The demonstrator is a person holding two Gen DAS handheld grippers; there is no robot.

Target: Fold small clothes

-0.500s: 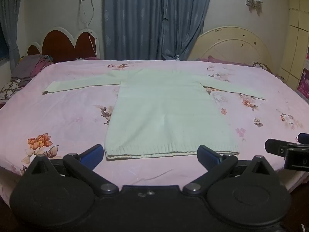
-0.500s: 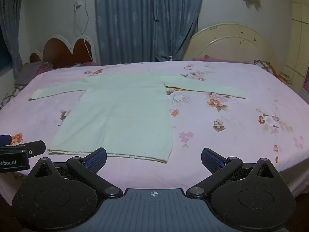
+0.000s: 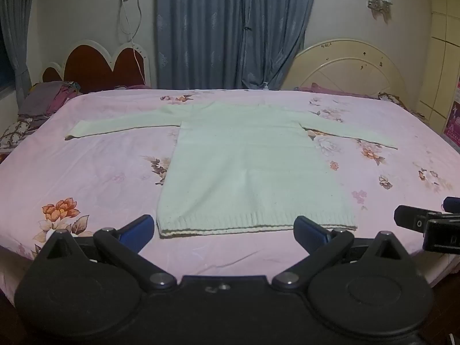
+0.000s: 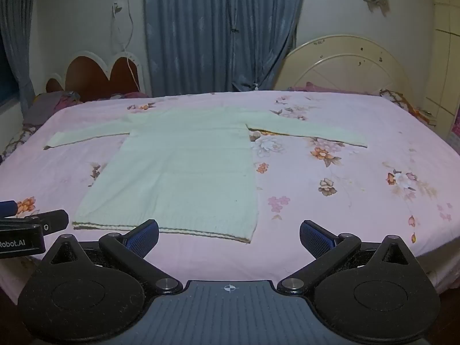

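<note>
Sweater (image 3: pixel 253 169), pale green and long-sleeved, is seen spread flat on a pink floral bedsheet (image 3: pixel 95 178), unfolded. The sheet covers a wide bed that fills the middle of both views. Behind it, from left to right, are found a pile of dark bedding (image 3: pixel 43 100), a red heart-shaped headboard (image 3: pixel 97 66) with a white cable (image 3: pixel 135 37) hanging down the wall above it, long blue-grey curtains (image 3: pixel 230 28), a cream arched headboard (image 3: pixel 353 66), a twin wall lamp (image 3: pixel 379 0) and pale cupboard doors (image 3: pixel 444 57) at the right edge.

The garment's long axis runs away from the grippers: the ribbed hem (image 3: pixel 256 224) lies nearest, the neck end farthest, toward the curtains. Both sleeves are stretched out sideways, one to the left and one to the right, roughly at right angles to the body.

In the left wrist view the left gripper (image 3: pixel 224 227) is held with jaws spread wide and nothing between them; the hem lies just beyond the fingertips, spanning the gap from one fingertip to the other. The right gripper (image 3: pixel 419 221) is glimpsed at the right edge there.

In the right wrist view the right gripper (image 4: pixel 229 234) is likewise fully released and empty. The hem's right corner lies in the gap, just beyond the left fingertip, and bare sheet lies ahead of the right one. No fabric is touched by either tool.
</note>
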